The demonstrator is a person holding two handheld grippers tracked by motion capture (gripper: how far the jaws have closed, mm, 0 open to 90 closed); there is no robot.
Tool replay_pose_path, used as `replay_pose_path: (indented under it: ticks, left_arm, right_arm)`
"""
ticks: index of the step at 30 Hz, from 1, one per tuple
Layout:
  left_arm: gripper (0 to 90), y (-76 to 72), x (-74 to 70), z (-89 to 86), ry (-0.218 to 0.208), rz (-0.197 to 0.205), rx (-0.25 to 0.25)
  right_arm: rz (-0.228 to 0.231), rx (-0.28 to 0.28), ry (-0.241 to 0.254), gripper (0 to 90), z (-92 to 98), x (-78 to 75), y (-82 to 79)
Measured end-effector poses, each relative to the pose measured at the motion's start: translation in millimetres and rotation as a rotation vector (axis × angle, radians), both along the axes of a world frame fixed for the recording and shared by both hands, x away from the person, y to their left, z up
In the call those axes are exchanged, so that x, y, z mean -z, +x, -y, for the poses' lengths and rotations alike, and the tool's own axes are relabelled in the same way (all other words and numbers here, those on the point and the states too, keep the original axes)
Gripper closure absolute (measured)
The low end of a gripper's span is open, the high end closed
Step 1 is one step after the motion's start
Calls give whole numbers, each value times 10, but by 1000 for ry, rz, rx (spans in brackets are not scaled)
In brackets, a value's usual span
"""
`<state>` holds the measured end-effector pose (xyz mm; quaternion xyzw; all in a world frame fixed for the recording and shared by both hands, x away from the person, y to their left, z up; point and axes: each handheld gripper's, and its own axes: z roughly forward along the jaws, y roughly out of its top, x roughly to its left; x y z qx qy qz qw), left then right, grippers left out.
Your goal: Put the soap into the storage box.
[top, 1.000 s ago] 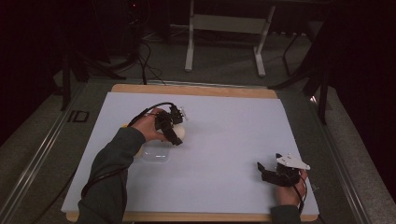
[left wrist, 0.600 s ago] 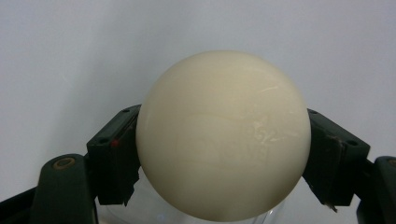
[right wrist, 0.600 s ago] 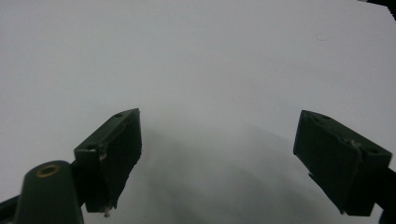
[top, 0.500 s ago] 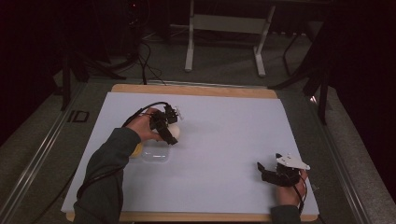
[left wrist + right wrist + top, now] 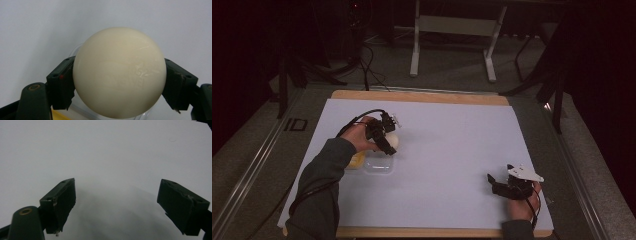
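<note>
A smooth cream ball (image 5: 119,72) sits between the two black jaws of my left gripper (image 5: 387,144), and both pads (image 5: 62,85) press on its sides. In the high view the ball (image 5: 393,140) hangs at the left middle of the white sheet, just beyond a clear plastic container (image 5: 379,165). A yellow piece (image 5: 357,160) lies against that container's left side. My right gripper (image 5: 496,184) rests low near the front right corner. Its jaws stand wide apart over bare white sheet (image 5: 112,157), with nothing between them.
The white sheet (image 5: 452,145) covers a wooden board (image 5: 422,95) on a grey table. Beyond the far edge stand a metal frame's legs (image 5: 414,45) and dark cables (image 5: 367,55) on the floor. A person's left sleeve (image 5: 319,185) reaches in from the bottom left.
My left gripper has shifted a little to the left with the ball in it, uncovering the yellow piece by the container. The right gripper has stayed where it was.
</note>
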<state>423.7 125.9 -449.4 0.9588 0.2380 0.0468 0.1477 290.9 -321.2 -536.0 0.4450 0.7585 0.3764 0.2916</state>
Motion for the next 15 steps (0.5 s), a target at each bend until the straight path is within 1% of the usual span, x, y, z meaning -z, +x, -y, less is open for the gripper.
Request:
replay_pose_path:
  ticks: [1, 5, 6, 10, 15]
  left_arm:
    - [231, -7, 8, -12, -6, 0, -8]
    - [231, -11, 21, -65, 2, -4, -15]
    - [231, -11, 26, -76, -3, -4, -18]
    - [231, -15, 33, -138, 1, -5, -29]
    - [231, -18, 22, -219, -11, 0, -48]
  right_arm:
    - [0, 0, 0, 153, 0, 0, 0]
    - [0, 0, 0, 153, 0, 0, 0]
    - [0, 0, 0, 153, 0, 0, -1]
    - [0, 0, 0, 152, 0, 0, 0]
    - [0, 0, 0, 153, 0, 0, 0]
